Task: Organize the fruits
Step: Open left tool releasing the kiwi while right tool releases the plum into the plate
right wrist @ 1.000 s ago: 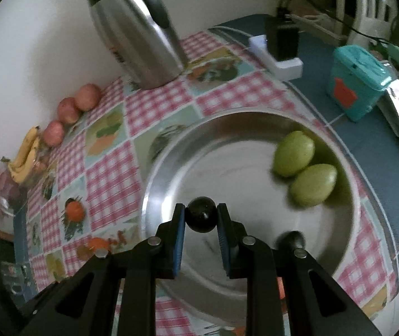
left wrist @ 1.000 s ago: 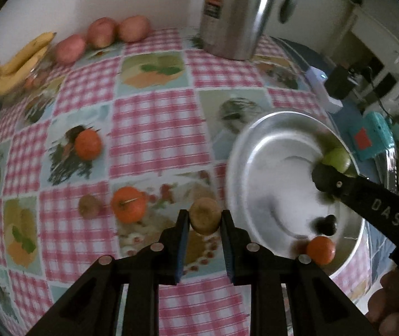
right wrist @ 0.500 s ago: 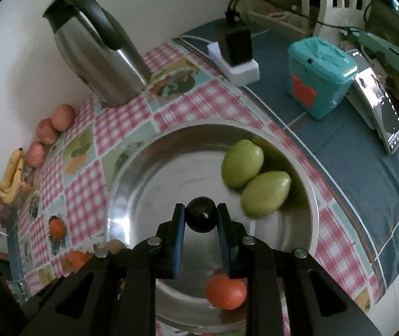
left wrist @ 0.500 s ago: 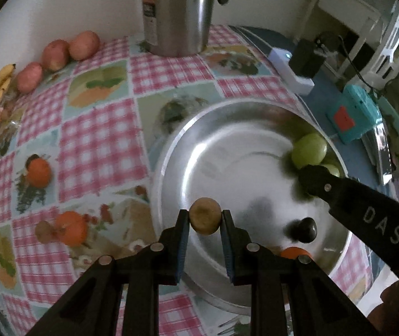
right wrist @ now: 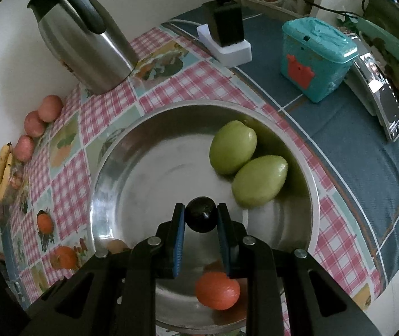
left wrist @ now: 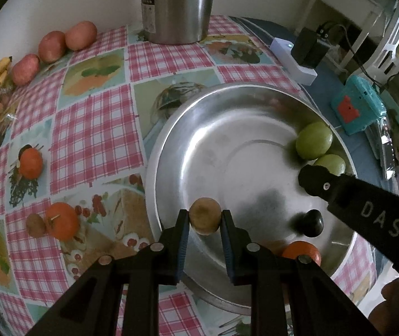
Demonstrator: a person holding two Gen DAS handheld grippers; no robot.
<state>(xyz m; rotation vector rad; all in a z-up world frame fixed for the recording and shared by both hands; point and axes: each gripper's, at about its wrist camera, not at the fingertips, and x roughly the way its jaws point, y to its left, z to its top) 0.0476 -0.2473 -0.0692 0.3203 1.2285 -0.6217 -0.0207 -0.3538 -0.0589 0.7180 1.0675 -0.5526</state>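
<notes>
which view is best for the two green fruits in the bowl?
Right wrist: both green fruits lie whole and unblocked, side by side, against the bowl wall. In the left wrist view they sit small near the edge, and the right hand-held gripper covers part of the nearer one.

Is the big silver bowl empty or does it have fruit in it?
Not empty. The silver bowl holds two green fruits side by side, and an orange near its front.

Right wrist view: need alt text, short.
The right gripper holds a small dark round fruit over a wide steel bowl that contains two green fruits and an orange. Behind the bowl, on a pink checked tablecloth, stand a steel kettle and a teal container.
</notes>
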